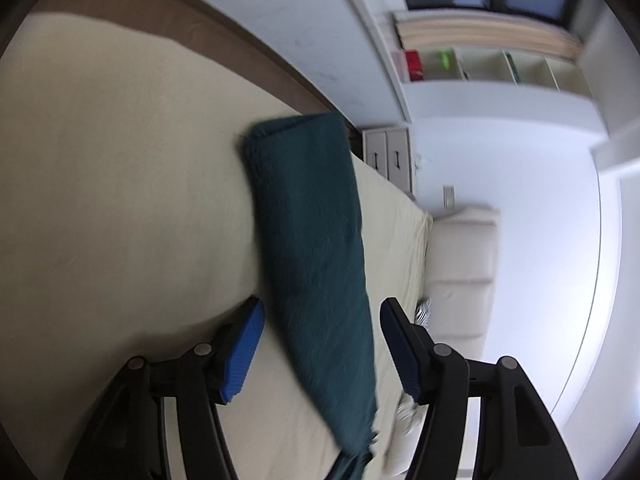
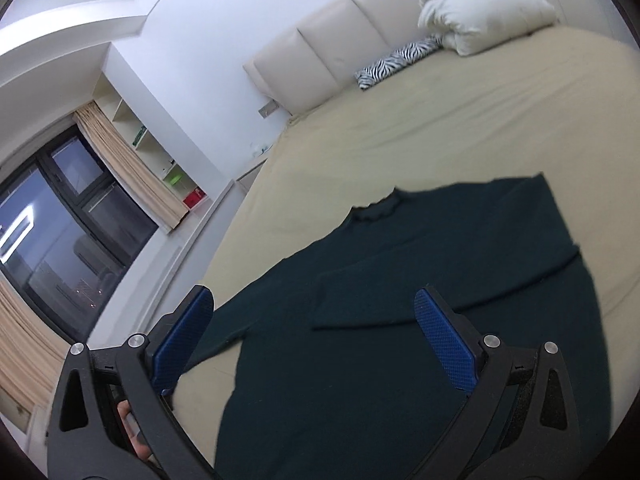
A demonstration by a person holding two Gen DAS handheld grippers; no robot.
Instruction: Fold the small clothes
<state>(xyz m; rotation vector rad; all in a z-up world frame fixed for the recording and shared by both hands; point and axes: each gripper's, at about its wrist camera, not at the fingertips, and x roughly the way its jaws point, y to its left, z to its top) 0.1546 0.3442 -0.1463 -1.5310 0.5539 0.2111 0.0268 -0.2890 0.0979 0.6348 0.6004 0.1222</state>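
While both tongs stand apart with nothing between their pads, the fold is only partly made. The right gripper (image 2: 314,340) gapes wide above the dark green sweater (image 2: 400,360), which lies flat on the beige bed sheet (image 2: 440,120); toward two o'clock one sleeve (image 2: 460,276) is already laid across the body, while the other sleeve (image 2: 224,320), at nine o'clock, lies spread outward. The left gripper (image 1: 322,350) is open too, the sweater (image 1: 312,240) running off toward twelve o'clock without touching its pads. By my judgement that second sleeve and the body folds remain.
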